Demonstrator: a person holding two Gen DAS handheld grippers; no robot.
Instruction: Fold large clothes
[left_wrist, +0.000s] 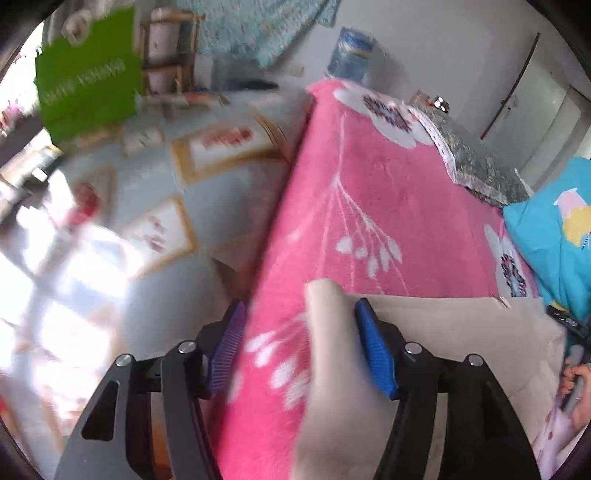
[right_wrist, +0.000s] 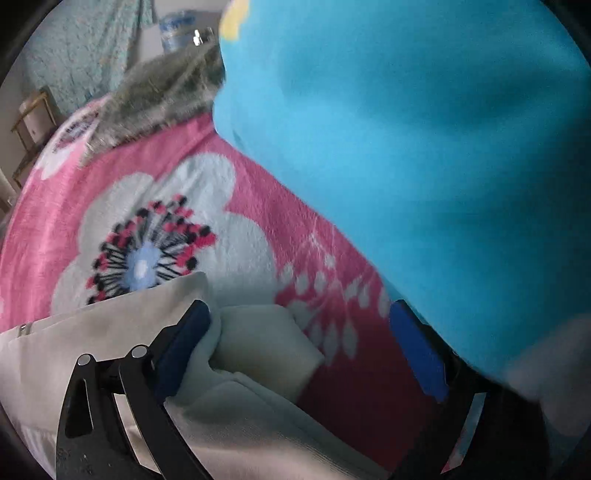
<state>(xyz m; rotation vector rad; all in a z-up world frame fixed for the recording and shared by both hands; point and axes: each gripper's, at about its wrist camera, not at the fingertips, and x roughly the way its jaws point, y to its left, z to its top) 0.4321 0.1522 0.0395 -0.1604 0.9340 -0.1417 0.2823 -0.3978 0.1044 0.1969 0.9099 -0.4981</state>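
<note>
Left wrist view: the left gripper (left_wrist: 299, 343) sits at the bottom centre with its two blue ribbed fingers (left_wrist: 375, 350) spread wide and released, holding nothing. A corner of the beige garment (left_wrist: 461, 332) rises between the fingers, lying against the inner face of the right-hand one, and from there the cloth spreads toward the lower right of the frame, where a small zipper pull shows at its upper edge. Under it lies a pink blanket (left_wrist: 369, 192) printed with white flowers, covering a bed that runs from the bottom centre to the upper middle. A grey patterned pillow (left_wrist: 476, 162) rests at the upper right on the blanket, and a bright blue quilt (left_wrist: 546, 236) fills the right edge. Blurred floor tiles lie to the left, with a green bag (left_wrist: 88, 74) at the upper left. Right wrist view: the right gripper (right_wrist: 299, 339) is also spread wide, unclenched. The beige garment (right_wrist: 258, 347) shows a folded corner just inside the left-hand finger and extends across the lower left. The pink blanket (right_wrist: 258, 206) with a large white flower fills the middle, and the blue quilt (right_wrist: 424, 147) bulges over the upper right, touching the right-hand finger (right_wrist: 417, 350).
</note>
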